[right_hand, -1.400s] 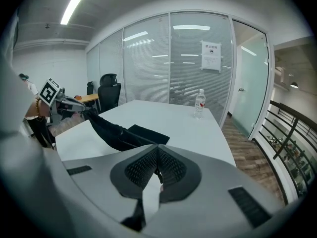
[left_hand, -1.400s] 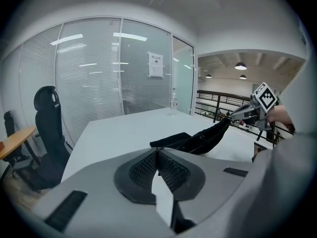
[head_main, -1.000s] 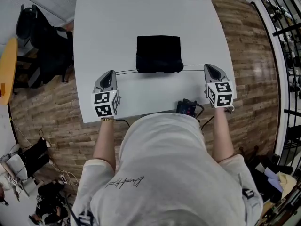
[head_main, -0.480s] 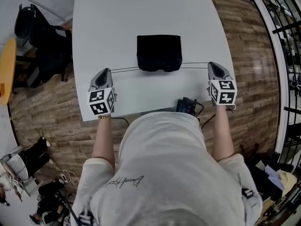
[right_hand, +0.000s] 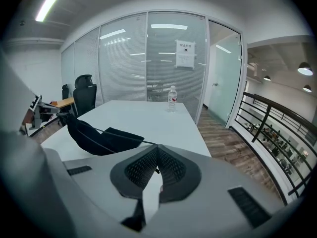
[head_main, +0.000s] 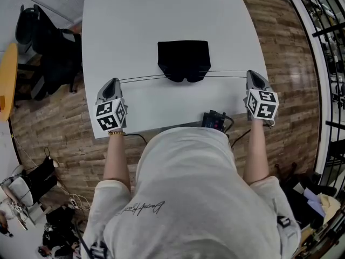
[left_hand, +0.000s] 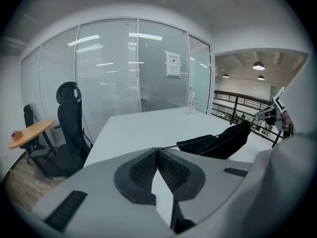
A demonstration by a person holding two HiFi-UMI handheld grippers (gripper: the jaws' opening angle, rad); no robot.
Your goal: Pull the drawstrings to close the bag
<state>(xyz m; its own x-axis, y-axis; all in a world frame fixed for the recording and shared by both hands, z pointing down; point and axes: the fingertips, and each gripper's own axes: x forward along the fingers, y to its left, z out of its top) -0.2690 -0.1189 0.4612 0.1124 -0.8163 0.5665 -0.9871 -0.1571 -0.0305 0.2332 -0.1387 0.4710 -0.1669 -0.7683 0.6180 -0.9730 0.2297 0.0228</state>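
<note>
Black cloth, the bag (head_main: 184, 60) lies near the middle of the white table (head_main: 135, 15) with its mouth toward the person. The drawstrings (head_main: 143, 79) run out of that mouth in thin, straight lines to either side, almost level across the table.

The left gripper (head_main: 111, 84) is at the table's near left edge. Its jaws are pressed together and the string comes out from between the tips, which shows plainly in its own view (left_hand: 157, 150). The right gripper (head_main: 254, 75) is at the near right edge, its jaws likewise closed tight on the other end of the string (right_hand: 156, 147).

A second ago both grippers stood closer in toward the bag. They have since drawn apart sideways, the left one further left and the right one further right, and more string now shows on each side. The bag's near edge was square and as wide as the rest. It is now gathered in, narrower and puckered at the mouth. The bag itself has stayed in about the same spot.

A clear bottle (right_hand: 172, 99) stands at the far end of the table.
</note>
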